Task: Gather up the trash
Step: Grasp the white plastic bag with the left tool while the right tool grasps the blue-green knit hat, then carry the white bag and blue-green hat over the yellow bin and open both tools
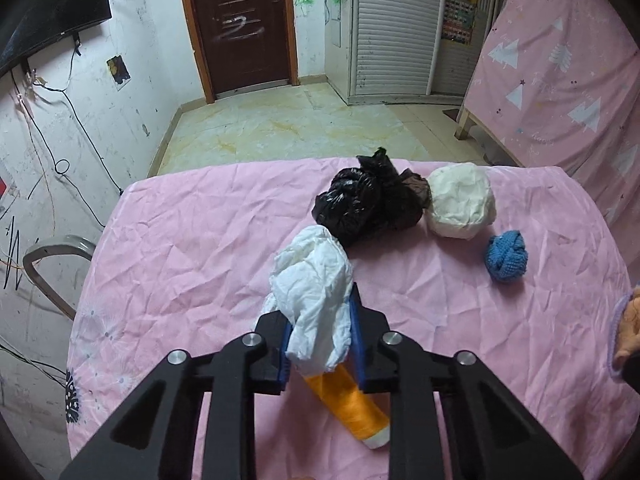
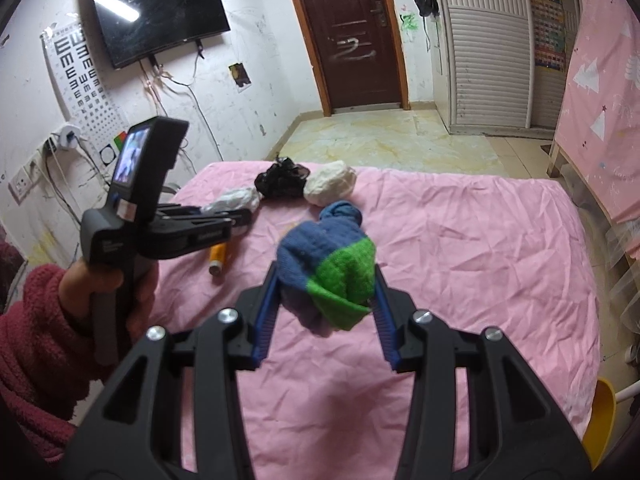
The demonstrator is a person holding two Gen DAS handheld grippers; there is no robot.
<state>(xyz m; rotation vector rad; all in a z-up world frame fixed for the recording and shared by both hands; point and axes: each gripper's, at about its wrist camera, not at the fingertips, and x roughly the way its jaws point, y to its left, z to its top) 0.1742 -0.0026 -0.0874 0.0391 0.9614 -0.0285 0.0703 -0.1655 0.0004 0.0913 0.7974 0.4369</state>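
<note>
A crumpled white plastic bag [image 1: 312,300] is pinched between the nearly closed fingers [image 1: 357,340] of the left gripper [image 1: 320,344], just above the pink-covered surface [image 1: 180,248]. An orange tube [image 1: 352,408] is seen lying on the surface directly under that bag. Just beyond the white bag, a black plastic bag [image 1: 360,204] is found, touching it or nearly so. A cream-white wad [image 1: 460,204] is pressed against the far side of the black bag, and a small blue knitted ball [image 1: 506,256] lies apart from the white bag, near the cream wad. A blue and green knitted bundle [image 2: 332,272], possibly rolled socks, is clamped between the partly open fingers [image 2: 266,320] of the right gripper [image 2: 324,316] and is held clear of the surface. The left gripper is held by a hand [image 2: 108,284] in a red fleece sleeve [image 2: 36,344].
</note>
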